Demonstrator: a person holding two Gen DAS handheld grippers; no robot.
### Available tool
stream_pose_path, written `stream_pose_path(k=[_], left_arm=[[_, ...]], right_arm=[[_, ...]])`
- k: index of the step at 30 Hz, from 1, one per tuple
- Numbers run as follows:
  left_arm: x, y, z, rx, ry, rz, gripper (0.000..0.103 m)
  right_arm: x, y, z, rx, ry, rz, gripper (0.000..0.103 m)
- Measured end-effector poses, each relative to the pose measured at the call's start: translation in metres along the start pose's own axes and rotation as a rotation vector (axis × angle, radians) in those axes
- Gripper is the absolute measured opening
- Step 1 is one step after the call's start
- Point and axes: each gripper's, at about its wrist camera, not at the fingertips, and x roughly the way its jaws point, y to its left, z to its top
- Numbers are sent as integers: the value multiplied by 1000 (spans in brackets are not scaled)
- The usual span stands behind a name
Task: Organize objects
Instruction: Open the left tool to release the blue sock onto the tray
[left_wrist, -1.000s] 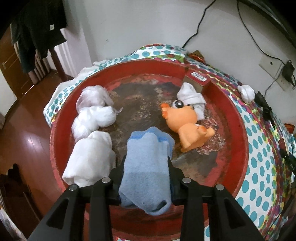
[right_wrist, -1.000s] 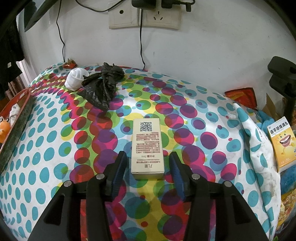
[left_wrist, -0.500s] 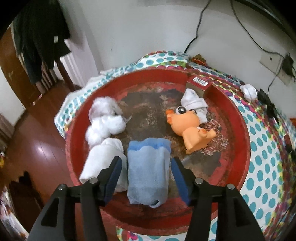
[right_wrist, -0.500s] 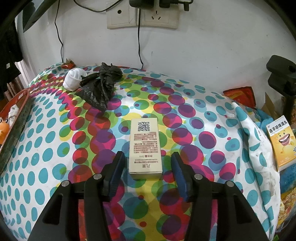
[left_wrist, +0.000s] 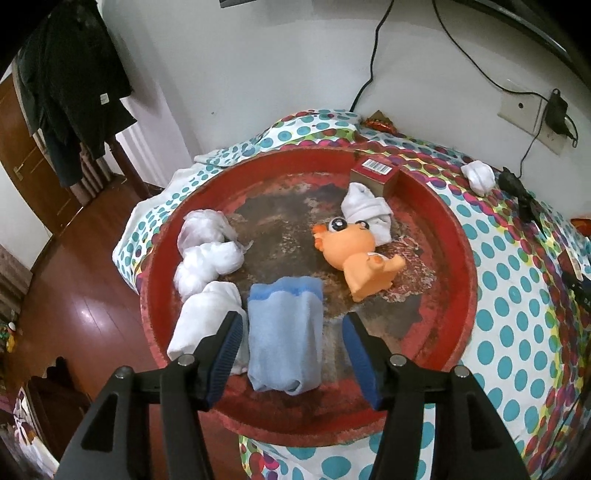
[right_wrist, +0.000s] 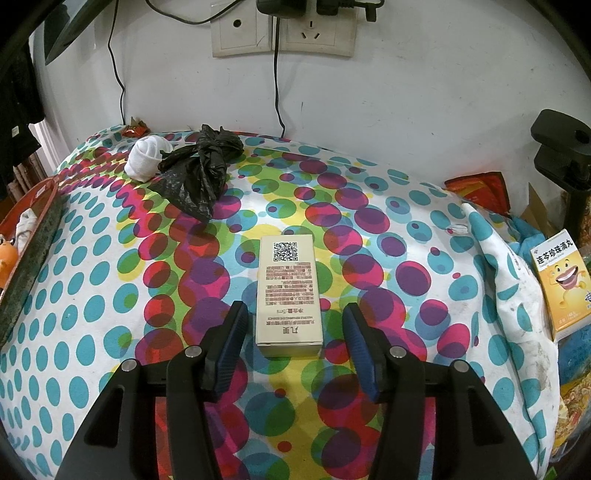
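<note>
Now: Six Things in Red Tray, Three Out on Dotted Cloth

Inside round red metal tray (left_wrist: 454, 236): one folded light-blue towel (left_wrist: 283, 332), one orange rubber cartoon toy (left_wrist: 354, 254), one rolled white sock (left_wrist: 367, 212) behind toy, one red cardboard box with barcode (left_wrist: 375, 173) against far rim, two white crumpled plastic bags (left_wrist: 207, 243) at left, one rolled white cloth (left_wrist: 205, 317) just beside towel.

Left gripper (left_wrist: 291, 345) spread wide above tray, blue pads either side of towel, holding nothing; left pad overlapping white cloth's edge, contact impossible to judge.

Right gripper (right_wrist: 291, 332) likewise wide open, empty, straddling near end of one beige rectangular carton with QR code (right_wrist: 288, 284), flat on polka-dot tablecloth (right_wrist: 406, 229), clear gaps both sides.

Farther back on cloth: one white sock ball (right_wrist: 146, 158) touching one knotted black plastic bag (right_wrist: 199, 173).

Cut off at left of right wrist view: tray, only rim and slivers of toy and sock visible. Carton print too small to read.
</note>
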Motion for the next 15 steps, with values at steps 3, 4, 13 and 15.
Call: stream_pose_path(k=[3,4,13,15], left_arm=[[-4,-5,0,17,-5,-4,58],[-5,-6,-1,23,-7,-7,58],[-13,-16,-3,54,-12,-26,58],[-16,-18,-3,62,-17,-33,58]], right_arm=[[0,-1,0,2,0,2,51],[1,2,1,1,0,1,51],[2,2,1,7,3,-4,54],[2,0,1,9,3,-1,54]])
